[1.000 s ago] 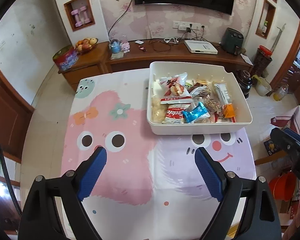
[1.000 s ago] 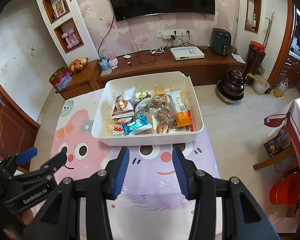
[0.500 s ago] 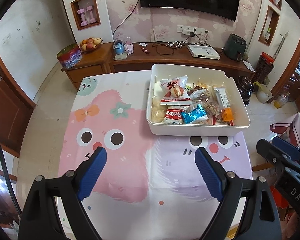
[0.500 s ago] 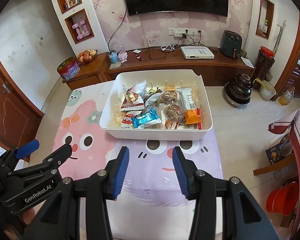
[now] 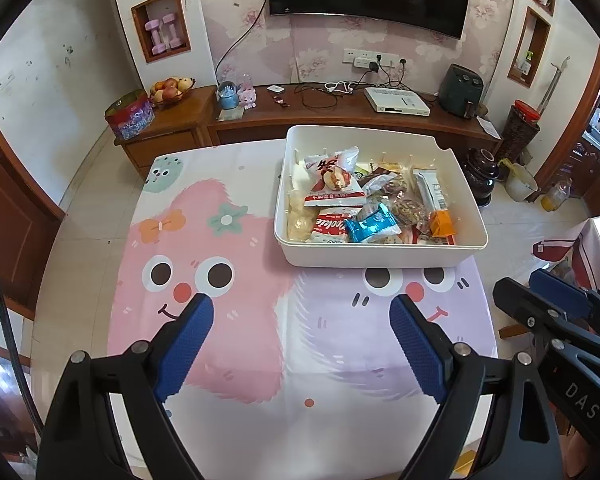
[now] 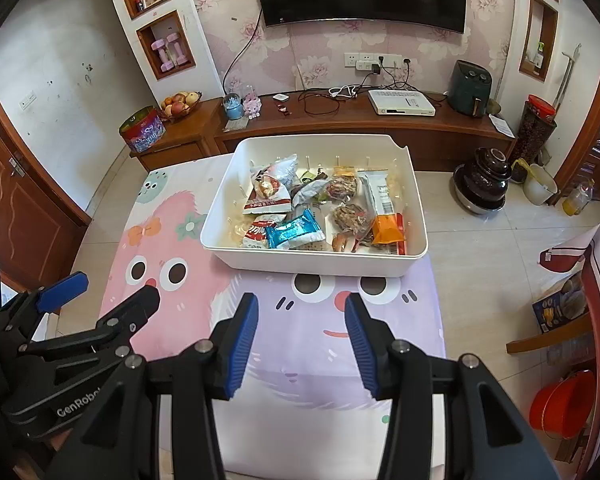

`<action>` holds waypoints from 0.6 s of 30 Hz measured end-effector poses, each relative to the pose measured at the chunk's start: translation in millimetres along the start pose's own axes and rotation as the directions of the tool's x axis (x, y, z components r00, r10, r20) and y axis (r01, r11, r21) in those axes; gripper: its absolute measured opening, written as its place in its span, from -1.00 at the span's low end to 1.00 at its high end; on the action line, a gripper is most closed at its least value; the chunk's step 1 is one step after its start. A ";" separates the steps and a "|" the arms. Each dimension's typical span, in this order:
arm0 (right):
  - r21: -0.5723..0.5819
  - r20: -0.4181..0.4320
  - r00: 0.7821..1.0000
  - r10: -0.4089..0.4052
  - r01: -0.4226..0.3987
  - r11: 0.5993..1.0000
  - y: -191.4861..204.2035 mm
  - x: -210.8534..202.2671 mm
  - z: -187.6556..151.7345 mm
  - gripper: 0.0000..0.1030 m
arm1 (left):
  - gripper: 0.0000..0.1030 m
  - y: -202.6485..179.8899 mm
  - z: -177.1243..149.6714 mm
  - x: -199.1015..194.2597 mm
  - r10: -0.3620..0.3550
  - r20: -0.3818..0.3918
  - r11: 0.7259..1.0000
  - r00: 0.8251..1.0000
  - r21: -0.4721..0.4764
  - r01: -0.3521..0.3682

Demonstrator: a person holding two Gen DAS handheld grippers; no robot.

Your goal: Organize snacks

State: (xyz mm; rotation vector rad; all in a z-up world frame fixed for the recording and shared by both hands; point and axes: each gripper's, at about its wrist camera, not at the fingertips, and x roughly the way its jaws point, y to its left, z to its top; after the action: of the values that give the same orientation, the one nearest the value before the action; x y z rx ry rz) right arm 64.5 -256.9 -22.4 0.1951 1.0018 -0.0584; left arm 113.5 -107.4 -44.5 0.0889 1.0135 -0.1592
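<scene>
The snacks (image 6: pixel 300 216) are all lying inside the white bin (image 6: pixel 416 216), none showing on the worktop (image 5: pixel 236 264) around it; whether they are waiting to be sorted or are already gathered in, this scene is fitting both. The bin is sitting at about 12 o'clock from the right gripper (image 6: pixel 302 332), and at about 1 o'clock from the left gripper (image 5: pixel 302 338), so the right one is looking nearer and squarer to it. The bin's long axis is running 9 to 3 across both views. Both grippers are hovering above the cartoon cloth, each holding nothing, the left with its jaws spread wide, the right with a narrower gap. A blue packet (image 6: pixel 296 234) is lying by the near wall, its print too small to read. A red-and-white pack (image 5: pixel 332 224) beside it is showing letters that look like "Chocolate", though I cannot be sure. The gripper bodies are reading "GenRobot" and "DAS".
</scene>
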 end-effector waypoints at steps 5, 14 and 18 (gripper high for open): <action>-0.007 -0.004 1.000 0.005 -0.005 1.000 -0.8 0.0 -1.8 -0.11 | 0.73 -4.0 -2.3 -0.7 -0.003 -0.004 1.000 1.000 0.009 0.003; -0.025 0.000 1.000 0.015 -0.015 1.000 -2.8 0.4 -6.1 -0.11 | 0.73 -4.3 -3.1 -1.2 -0.003 -0.005 1.000 1.000 0.007 0.003; -0.031 0.001 1.000 0.019 -0.019 0.999 -2.8 -0.7 -5.6 -0.11 | 0.73 -2.5 -2.7 -1.0 -0.005 -0.004 1.000 1.000 0.011 0.005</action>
State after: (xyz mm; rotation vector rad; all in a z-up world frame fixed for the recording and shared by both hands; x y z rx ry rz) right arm 59.1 -258.7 -25.2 0.1759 0.9986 -0.0261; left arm 110.3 -109.4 -45.1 0.0966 1.0171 -0.1691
